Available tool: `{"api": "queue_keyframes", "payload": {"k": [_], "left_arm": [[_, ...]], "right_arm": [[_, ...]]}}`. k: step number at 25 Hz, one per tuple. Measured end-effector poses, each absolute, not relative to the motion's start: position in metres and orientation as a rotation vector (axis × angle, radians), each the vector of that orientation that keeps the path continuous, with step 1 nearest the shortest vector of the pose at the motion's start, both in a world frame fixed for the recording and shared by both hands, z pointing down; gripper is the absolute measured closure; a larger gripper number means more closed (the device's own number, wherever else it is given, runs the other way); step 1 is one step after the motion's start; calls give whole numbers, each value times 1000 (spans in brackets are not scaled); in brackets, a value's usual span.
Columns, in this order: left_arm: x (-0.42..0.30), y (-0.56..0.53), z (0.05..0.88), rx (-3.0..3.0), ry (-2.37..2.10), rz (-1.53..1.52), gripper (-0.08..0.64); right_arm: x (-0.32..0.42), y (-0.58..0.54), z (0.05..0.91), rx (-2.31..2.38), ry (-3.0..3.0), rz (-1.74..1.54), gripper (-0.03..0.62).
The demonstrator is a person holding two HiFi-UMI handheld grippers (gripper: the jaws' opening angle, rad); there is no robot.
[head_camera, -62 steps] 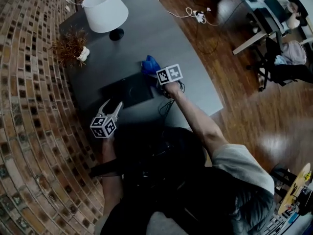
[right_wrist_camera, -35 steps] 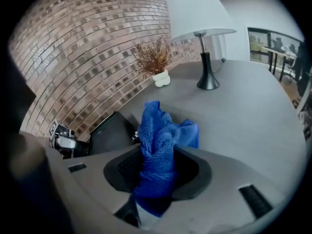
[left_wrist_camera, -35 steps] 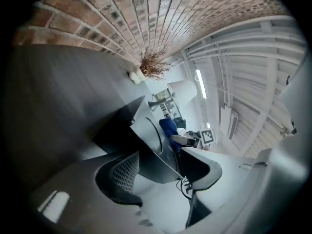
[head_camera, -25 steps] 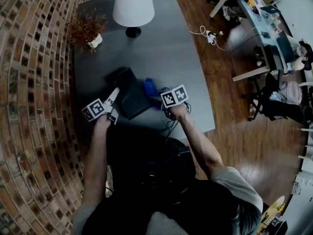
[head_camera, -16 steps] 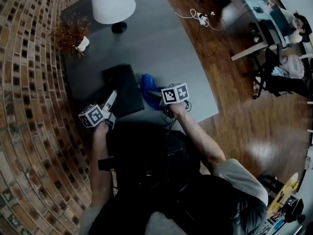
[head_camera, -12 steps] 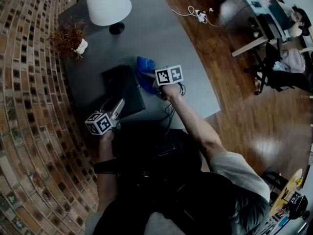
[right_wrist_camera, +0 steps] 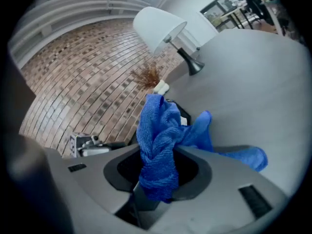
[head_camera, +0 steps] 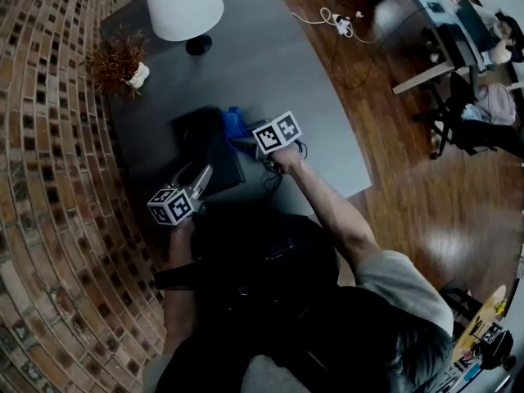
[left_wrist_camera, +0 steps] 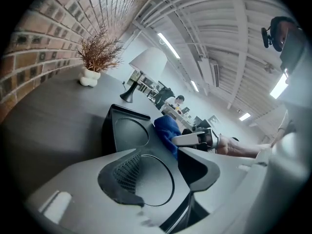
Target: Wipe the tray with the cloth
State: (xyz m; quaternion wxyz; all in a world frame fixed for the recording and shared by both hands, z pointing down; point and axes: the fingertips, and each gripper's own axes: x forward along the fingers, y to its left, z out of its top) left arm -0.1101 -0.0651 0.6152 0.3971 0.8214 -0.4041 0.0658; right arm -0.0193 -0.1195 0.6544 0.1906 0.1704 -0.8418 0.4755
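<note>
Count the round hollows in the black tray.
2. The far hollow lies at the tray's end toward the lamp; the near hollow shows between the left tongs. The cloth may hide more.

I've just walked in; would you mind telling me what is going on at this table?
A person is at a grey table with a handheld gripper in each hand. The right gripper is shut on a bunched blue cloth, holding it at the far right edge of the black tray; whether cloth and tray touch is unclear. The left gripper sits at the tray's near end, fingers apart, gripping nothing. A lamp and a dried plant stand further back.
</note>
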Motion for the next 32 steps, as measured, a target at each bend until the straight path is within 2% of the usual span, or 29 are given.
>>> {"api": "queue_keyframes", "payload": {"k": [2, 5, 9, 15, 20, 26, 32], "left_arm": [[-111, -64, 616, 2072, -1029, 165, 334], [-113, -64, 617, 2068, -1037, 163, 334], [-111, -62, 618, 2063, -1048, 163, 334], [-107, -62, 616, 2071, -1048, 183, 336], [-110, -63, 616, 2074, -1048, 180, 336], [-110, -61, 619, 2076, -1051, 185, 336], [-106, -62, 619, 2082, -1057, 198, 337]], "right_arm": [[-6, -117, 653, 467, -2359, 1290, 456], [20, -175, 651, 724, -2376, 1264, 456], [2, -244, 651, 937, -2393, 1334, 456], [-21, -196, 693, 814, -2245, 1484, 459], [-5, -132, 689, 417, -2209, 1246, 459], [-1, -228, 651, 748, -2383, 1214, 457], [-22, -188, 692, 624, -2268, 1365, 459]]}}
